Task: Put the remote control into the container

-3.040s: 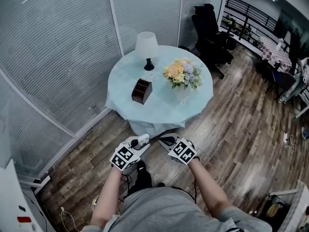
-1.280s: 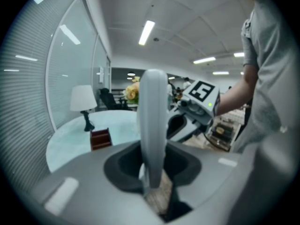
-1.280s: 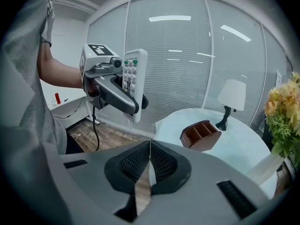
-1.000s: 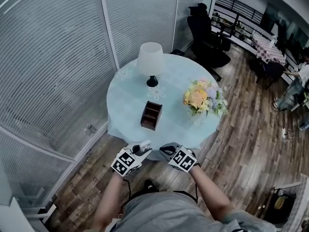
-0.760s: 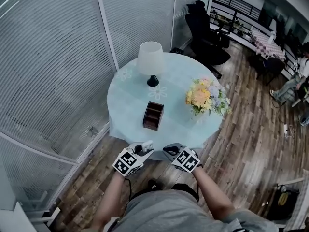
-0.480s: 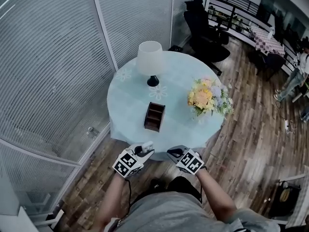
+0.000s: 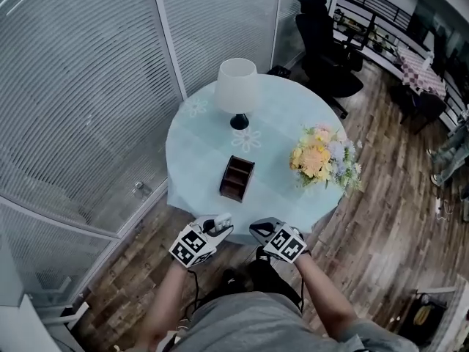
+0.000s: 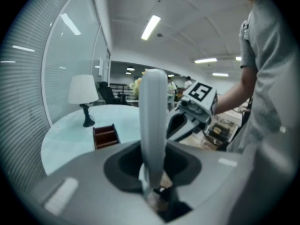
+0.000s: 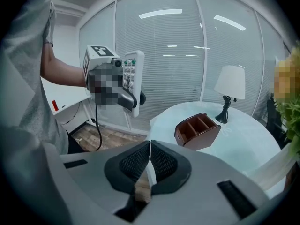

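My left gripper [image 7: 218, 224] is shut on a white remote control [image 8: 153, 121], which stands upright between its jaws; its button face [image 9: 129, 81] shows in the right gripper view. A brown wooden container [image 7: 237, 178] with divided slots sits on the round table [image 7: 198, 152], a short way beyond both grippers; the container [image 9: 197, 131] is also seen in the right gripper view and the container [image 8: 105, 136] in the left one. My right gripper [image 7: 258, 230] is shut with nothing between its jaws. Both grippers hang in front of the table's near edge.
A white table lamp [image 7: 236, 88] stands at the table's far side. A bouquet of flowers [image 7: 325, 158] sits at its right. Glass walls with blinds [image 7: 88, 86] run along the left. Black office chairs [image 7: 330, 42] stand behind the table, on wooden flooring [image 7: 381, 196].
The view has shifted a little; the table, container and flowers sit slightly further right and lower in the head view. Both grippers keep their places and jaw states.
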A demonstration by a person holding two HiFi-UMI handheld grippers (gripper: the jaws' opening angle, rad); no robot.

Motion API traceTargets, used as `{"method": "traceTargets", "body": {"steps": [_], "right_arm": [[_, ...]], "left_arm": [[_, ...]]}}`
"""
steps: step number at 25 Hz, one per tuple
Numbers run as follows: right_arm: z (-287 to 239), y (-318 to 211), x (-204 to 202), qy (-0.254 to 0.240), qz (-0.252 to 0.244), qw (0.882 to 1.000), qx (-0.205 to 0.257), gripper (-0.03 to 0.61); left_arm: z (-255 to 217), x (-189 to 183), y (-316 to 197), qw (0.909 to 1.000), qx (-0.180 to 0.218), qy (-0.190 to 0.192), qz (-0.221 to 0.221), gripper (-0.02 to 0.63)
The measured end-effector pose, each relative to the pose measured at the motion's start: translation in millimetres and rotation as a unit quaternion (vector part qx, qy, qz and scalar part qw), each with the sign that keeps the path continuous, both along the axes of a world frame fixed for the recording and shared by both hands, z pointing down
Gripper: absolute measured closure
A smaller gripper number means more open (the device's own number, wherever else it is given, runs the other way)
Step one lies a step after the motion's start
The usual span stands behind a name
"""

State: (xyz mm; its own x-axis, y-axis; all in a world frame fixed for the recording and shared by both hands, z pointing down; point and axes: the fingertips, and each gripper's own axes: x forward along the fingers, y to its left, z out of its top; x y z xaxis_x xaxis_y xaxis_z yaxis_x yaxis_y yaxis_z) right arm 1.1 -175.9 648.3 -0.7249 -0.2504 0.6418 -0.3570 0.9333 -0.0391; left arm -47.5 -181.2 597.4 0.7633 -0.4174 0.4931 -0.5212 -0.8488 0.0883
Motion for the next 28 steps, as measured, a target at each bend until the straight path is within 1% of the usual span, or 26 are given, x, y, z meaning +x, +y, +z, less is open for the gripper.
{"method": "traceTargets", "body": {"steps": [2,4,10,16,21,24,28], "right_arm": [[-3,-9,-1,-0.016,-0.006,1.000,-0.009,0.560],[-4,-21,-2,-0.024,-0.018,1.000,-0.003,0.560],[-1,-57,1,-0.020,-0.047,0.999,0.007,0.558],[1,-80,11,-0.019,-0.080,0.997,0.010,0.558],[14,-88,25,-0.008,-0.099,0.995,0.003,0.560],[19,-95,30,-0.002,-0.097,0.995,0.000,0.560],[18,-101,24,-0.001,-0.086,0.996,0.004,0.558]], "left_arm": [[1,3,-5,1.0000,-0.001,-0.003,-0.006,0.525],[3,5,-12,0.9999,-0.002,-0.007,-0.015,0.525],[5,8,-39,0.9985,-0.004,-0.017,-0.053,0.525],[7,19,-65,0.9949,-0.007,-0.009,-0.100,0.525],[10,31,-73,0.9942,-0.005,-0.020,-0.106,0.525],[11,32,-78,0.9941,-0.003,-0.021,-0.106,0.525],[11,26,-86,0.9952,-0.001,-0.017,-0.096,0.525]]}}
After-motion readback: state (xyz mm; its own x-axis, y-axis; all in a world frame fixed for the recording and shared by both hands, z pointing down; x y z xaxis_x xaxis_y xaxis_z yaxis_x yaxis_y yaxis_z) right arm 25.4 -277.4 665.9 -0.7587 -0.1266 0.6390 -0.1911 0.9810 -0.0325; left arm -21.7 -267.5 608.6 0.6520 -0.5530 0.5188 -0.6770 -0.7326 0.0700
